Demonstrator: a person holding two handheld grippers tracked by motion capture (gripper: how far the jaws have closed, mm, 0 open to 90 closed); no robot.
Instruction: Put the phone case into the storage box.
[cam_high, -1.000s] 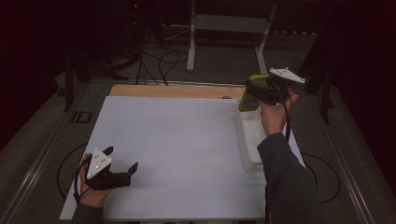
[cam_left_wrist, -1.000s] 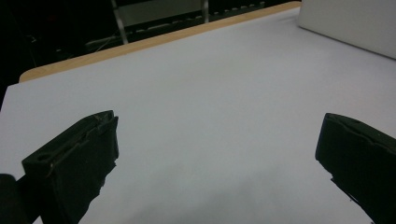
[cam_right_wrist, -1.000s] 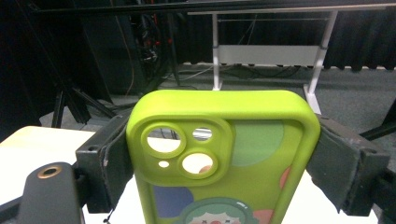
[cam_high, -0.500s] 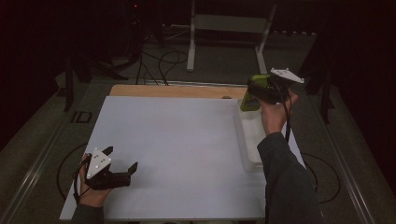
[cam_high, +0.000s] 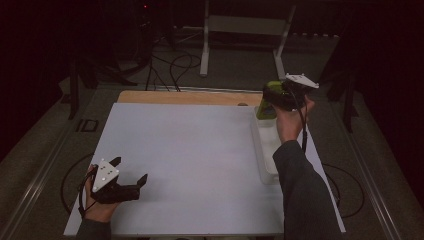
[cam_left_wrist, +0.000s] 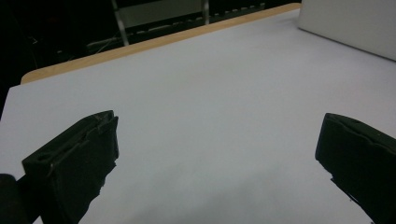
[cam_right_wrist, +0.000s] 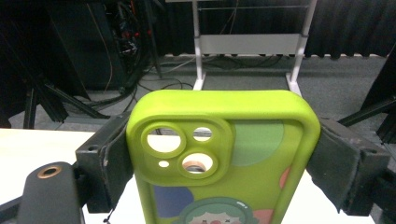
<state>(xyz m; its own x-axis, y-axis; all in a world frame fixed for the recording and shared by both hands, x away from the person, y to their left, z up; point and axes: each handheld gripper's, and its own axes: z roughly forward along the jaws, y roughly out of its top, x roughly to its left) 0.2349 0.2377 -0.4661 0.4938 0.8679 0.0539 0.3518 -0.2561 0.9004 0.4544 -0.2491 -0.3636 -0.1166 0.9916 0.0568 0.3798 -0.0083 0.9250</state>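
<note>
— At the near left corner of the white table (cam_high: 200, 165), what is the left gripper (cam_high: 129, 171) doing?
— It sits low over the bare surface, jaws spread wide, nothing between them.
— And farther out, on the right?
— The right gripper (cam_high: 272, 97) is raised over the far end of a clear tray (cam_high: 265, 155) at the table's right edge. Its jaws are clamped on the two sides of a lime-green phone case (cam_right_wrist: 224, 158), which stands upright between them, camera cut-outs at the top.
— Beyond that?
— A wooden strip (cam_high: 190, 97) along the far edge, then a white stand (cam_high: 245, 30) on the dark floor.
</note>
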